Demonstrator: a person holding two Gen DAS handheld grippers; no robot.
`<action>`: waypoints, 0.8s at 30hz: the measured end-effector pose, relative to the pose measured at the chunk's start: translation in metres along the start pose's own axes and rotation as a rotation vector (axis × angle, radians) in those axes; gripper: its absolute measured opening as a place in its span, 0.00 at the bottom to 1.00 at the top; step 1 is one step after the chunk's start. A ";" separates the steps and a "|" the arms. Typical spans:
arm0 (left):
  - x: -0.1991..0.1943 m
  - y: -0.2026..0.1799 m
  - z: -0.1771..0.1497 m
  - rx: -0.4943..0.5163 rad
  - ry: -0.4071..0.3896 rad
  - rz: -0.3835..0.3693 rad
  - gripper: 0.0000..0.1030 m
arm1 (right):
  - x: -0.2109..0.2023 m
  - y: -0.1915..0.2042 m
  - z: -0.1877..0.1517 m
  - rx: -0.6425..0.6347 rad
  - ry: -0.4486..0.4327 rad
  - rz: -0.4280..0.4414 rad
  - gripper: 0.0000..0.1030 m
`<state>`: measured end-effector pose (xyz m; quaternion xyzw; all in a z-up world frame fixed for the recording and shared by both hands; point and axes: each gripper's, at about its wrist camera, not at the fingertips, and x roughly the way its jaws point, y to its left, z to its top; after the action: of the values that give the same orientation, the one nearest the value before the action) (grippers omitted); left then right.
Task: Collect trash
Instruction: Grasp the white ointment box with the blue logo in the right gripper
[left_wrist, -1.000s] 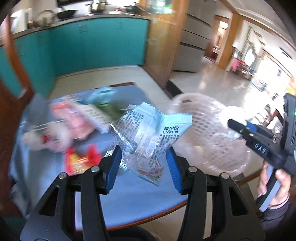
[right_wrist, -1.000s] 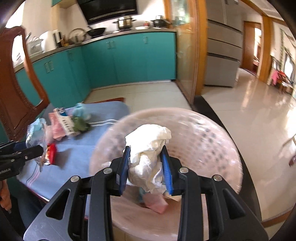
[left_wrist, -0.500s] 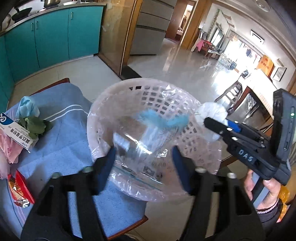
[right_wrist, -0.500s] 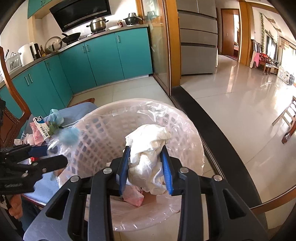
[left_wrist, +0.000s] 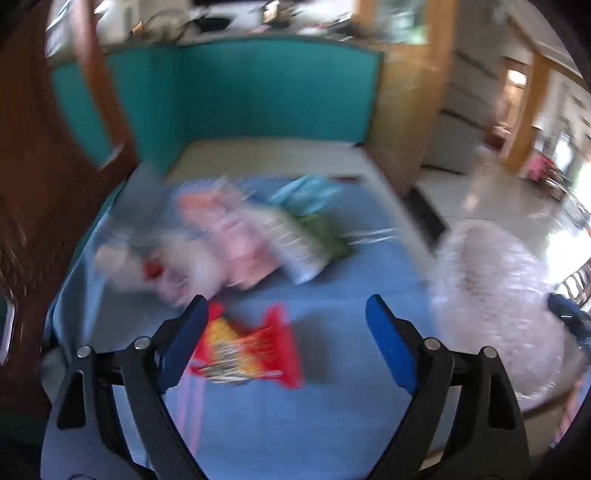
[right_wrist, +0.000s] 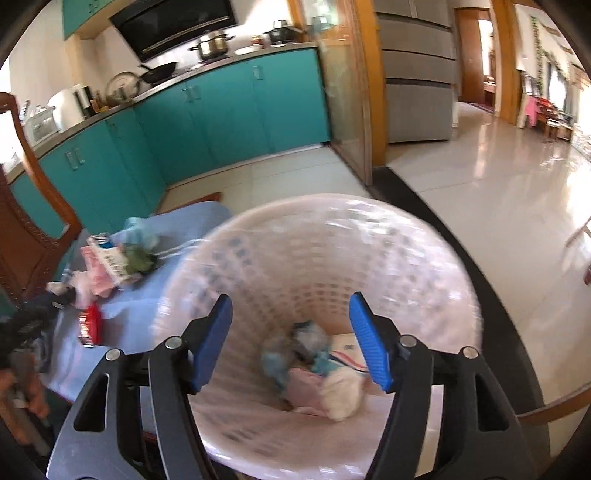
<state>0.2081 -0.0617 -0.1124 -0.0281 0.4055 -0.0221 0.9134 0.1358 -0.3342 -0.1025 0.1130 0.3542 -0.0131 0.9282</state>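
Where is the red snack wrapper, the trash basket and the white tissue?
red snack wrapper (left_wrist: 247, 350), left wrist view, middle of its crinkled front.
trash basket (right_wrist: 332, 236), right wrist view, far inner wall.
white tissue (right_wrist: 341, 397), right wrist view, middle of the wad.

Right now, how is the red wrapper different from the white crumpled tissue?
The red wrapper lies flat on the blue cloth; the white crumpled tissue sits inside the basket. The wrapper is bright red and yellow; the tissue is plain white and balled up. Neither is held by a gripper.
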 end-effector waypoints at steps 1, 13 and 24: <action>0.008 0.012 0.000 -0.031 0.026 -0.007 0.84 | 0.003 0.011 0.004 -0.011 0.001 0.027 0.63; 0.020 0.069 -0.048 -0.063 0.120 -0.058 0.45 | 0.092 0.205 0.040 -0.340 0.092 0.354 0.63; -0.012 0.119 -0.064 -0.128 0.085 -0.050 0.53 | 0.181 0.262 0.043 -0.406 0.284 0.328 0.63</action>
<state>0.1546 0.0559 -0.1552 -0.0957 0.4437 -0.0200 0.8909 0.3264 -0.0782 -0.1384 -0.0183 0.4528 0.2243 0.8628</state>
